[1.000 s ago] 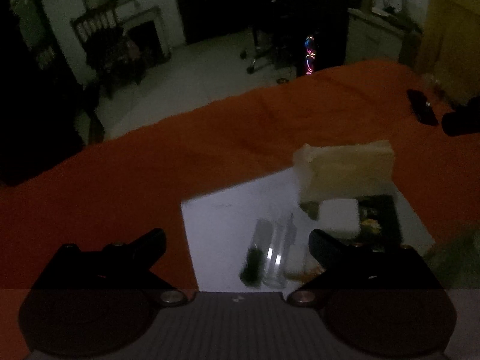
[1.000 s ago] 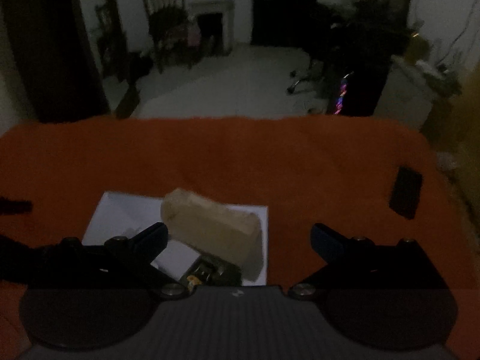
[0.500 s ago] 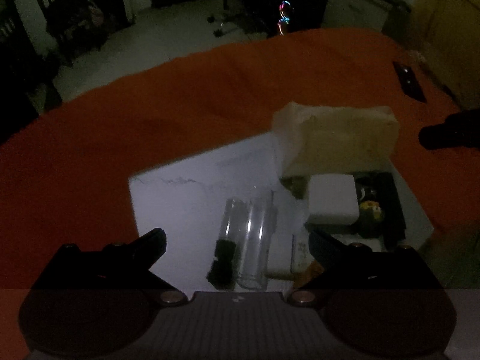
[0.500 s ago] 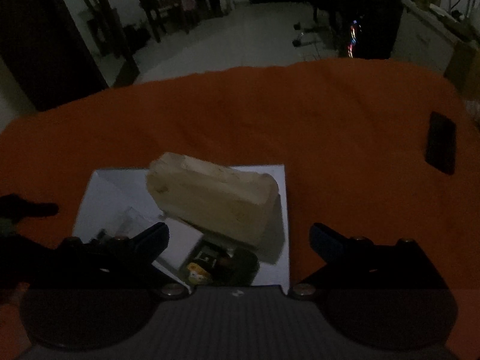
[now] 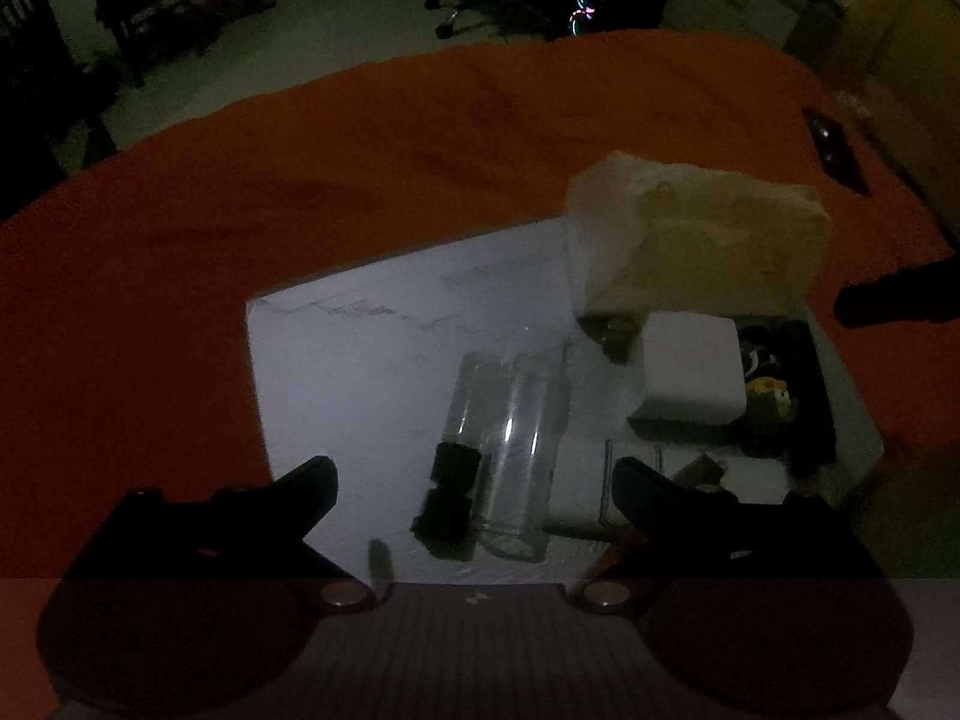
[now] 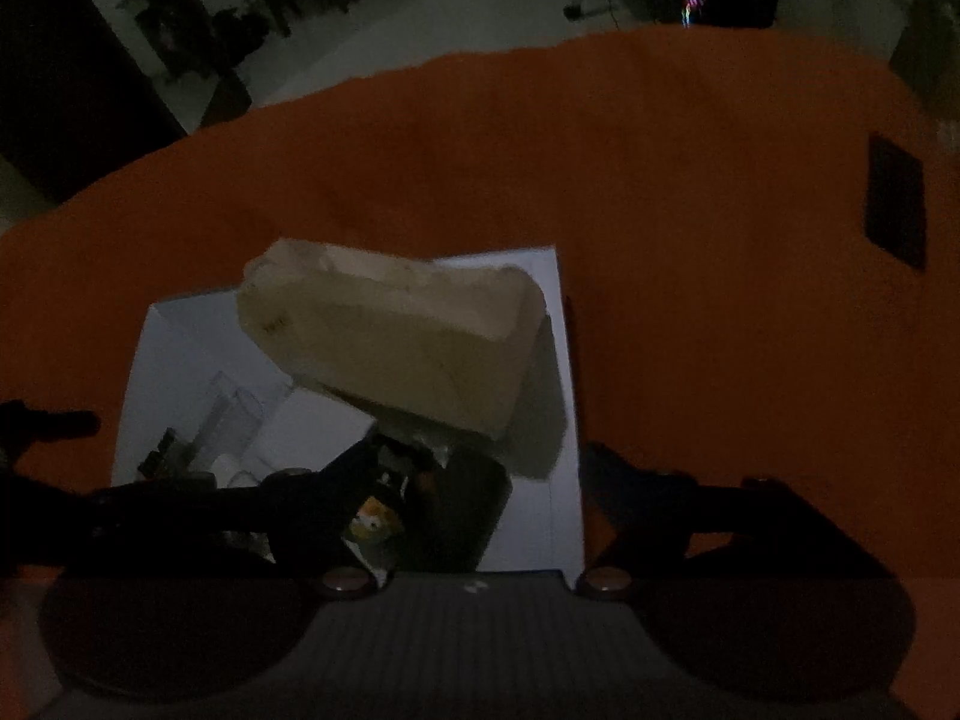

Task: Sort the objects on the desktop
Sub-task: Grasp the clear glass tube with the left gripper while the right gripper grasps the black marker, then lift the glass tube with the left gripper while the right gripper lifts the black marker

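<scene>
A white board (image 5: 360,372) lies on the orange cloth and carries the objects. On it lie a clear tube (image 5: 528,420), a black-capped vial (image 5: 456,468), a white box (image 5: 690,366), a dark case with a yellow spot (image 5: 780,396) and a tan soft pack (image 5: 702,240). My left gripper (image 5: 474,468) hovers above the tube and vial, which lie between its wide jaws; the jaws are closing slightly. My right gripper (image 6: 480,468) is over the dark case (image 6: 444,516) below the tan pack (image 6: 390,336). Its jaws are closing and its pads press on nothing.
A black flat device (image 6: 894,204) lies on the orange cloth (image 6: 690,240) at the far right. The table's far edge drops to a pale floor with chairs and a lit computer case. The room is very dim.
Both grippers have sunk toward the white board and tilted further down. The right jaws have narrowed, the left finger now over the dark case. The objects have not moved.
</scene>
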Available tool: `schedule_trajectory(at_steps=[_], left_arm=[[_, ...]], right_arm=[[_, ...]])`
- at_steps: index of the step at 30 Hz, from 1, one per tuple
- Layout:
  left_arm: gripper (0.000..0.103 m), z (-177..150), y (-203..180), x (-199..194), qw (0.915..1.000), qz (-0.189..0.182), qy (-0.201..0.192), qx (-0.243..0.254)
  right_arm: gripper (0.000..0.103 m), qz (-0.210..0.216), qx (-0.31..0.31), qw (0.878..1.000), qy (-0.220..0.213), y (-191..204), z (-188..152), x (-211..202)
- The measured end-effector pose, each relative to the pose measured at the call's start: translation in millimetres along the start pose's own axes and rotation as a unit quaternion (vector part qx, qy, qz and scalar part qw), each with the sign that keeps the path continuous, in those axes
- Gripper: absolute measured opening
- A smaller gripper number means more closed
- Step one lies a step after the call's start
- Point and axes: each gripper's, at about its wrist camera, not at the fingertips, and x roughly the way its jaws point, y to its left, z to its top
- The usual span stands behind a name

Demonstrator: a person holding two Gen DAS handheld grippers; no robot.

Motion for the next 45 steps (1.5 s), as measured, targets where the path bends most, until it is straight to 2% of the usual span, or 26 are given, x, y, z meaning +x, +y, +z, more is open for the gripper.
schedule_trajectory(at_steps=[3, 8, 12, 16, 19, 23, 32, 33, 35, 36, 45], left_arm=[[0.093, 0.6, -2.2, 7.9, 1.0000, 0.006, 0.004, -0.005], [0.076, 5.8, 3.1, 17.9, 0.9993, 0.008, 0.016, -0.033], [0.073, 11.8, 6.9, 27.9, 0.9986, 0.009, 0.031, -0.041], [0.055, 12.0, 7.5, 39.9, 0.9981, 0.004, 0.050, -0.036], [0.054, 9.7, 6.4, 42.3, 0.9982, 0.007, 0.051, -0.031], [0.044, 8.7, 8.5, 37.8, 0.9975, -0.006, 0.056, -0.042], [0.045, 6.4, 17.3, 17.6, 0.9946, -0.017, 0.084, -0.058], [0.047, 6.7, 17.2, 17.4, 0.9947, -0.019, 0.081, -0.060], [0.058, 7.2, 16.8, 17.1, 0.9949, -0.021, 0.075, -0.065], [0.059, 7.4, 16.7, 16.9, 0.9949, -0.023, 0.071, -0.067], [0.060, 9.6, 15.3, 15.2, 0.9946, -0.035, 0.042, -0.089]], right_arm=[[0.067, 0.003, 0.021, 1.000, 0.012, -1.6, -4.2, 7.8], [0.056, -0.017, 0.034, 0.999, 0.033, 7.7, -8.3, 21.5], [0.046, -0.036, 0.034, 0.997, 0.059, 16.9, -10.1, 35.3], [0.043, -0.043, 0.046, 0.996, 0.067, 18.6, -13.2, 42.4], [0.042, -0.038, 0.050, 0.996, 0.069, 18.1, -13.8, 43.0], [0.033, -0.017, 0.057, 0.996, 0.070, 10.1, -14.3, 35.8], [0.031, -0.040, 0.015, 0.995, 0.086, 2.3, -12.3, 23.8], [0.031, -0.040, 0.011, 0.995, 0.088, 1.3, -11.5, 22.9], [0.032, -0.037, 0.008, 0.995, 0.091, -1.4, -10.2, 21.3], [0.032, -0.034, 0.011, 0.995, 0.090, -2.9, -10.0, 20.4], [0.034, -0.026, 0.017, 0.997, 0.075, -2.2, -14.4, 17.6]])
